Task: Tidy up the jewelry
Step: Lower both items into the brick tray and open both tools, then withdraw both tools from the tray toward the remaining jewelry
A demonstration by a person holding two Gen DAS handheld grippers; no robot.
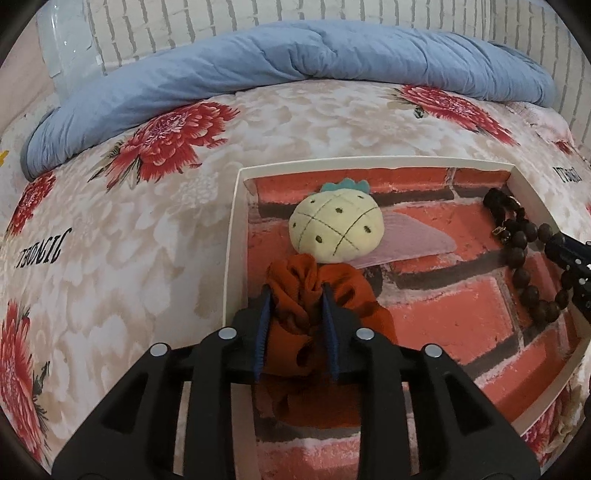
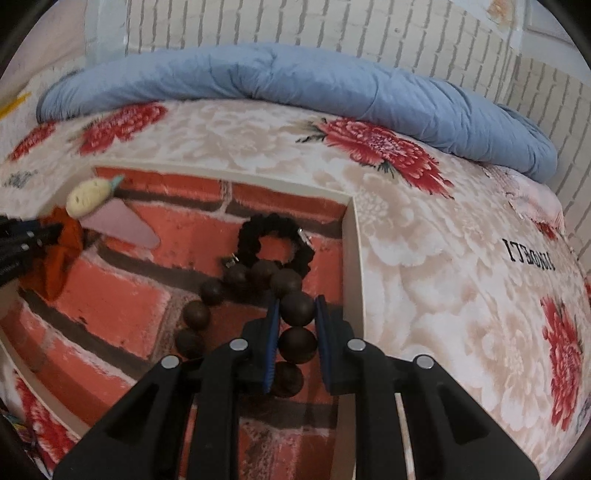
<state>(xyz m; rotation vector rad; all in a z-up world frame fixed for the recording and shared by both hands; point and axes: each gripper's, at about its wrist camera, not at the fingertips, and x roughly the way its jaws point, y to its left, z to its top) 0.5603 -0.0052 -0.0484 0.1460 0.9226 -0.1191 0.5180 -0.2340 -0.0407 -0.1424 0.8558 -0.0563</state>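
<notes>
A white-rimmed tray (image 1: 231, 251) lined with a red brick print lies on the bed. My left gripper (image 1: 295, 291) is shut on a bunched orange scrunchie (image 1: 295, 314) that rests low in the tray's left part. Just beyond it lie a cream pineapple plush clip (image 1: 336, 230) and a pink flat piece (image 1: 417, 236). My right gripper (image 2: 297, 301) is shut on a bead of a dark brown bead bracelet (image 2: 195, 314) near the tray's right wall (image 2: 352, 258). A black scrunchie (image 2: 277, 236) lies just past the beads, touching them.
The tray sits on a floral bedsheet (image 1: 129, 240) with red flowers. A rolled blue duvet (image 1: 295, 62) runs along the far side, in front of a white brick wall (image 2: 295, 22). The left gripper (image 2: 44, 232) shows at the right wrist view's left edge.
</notes>
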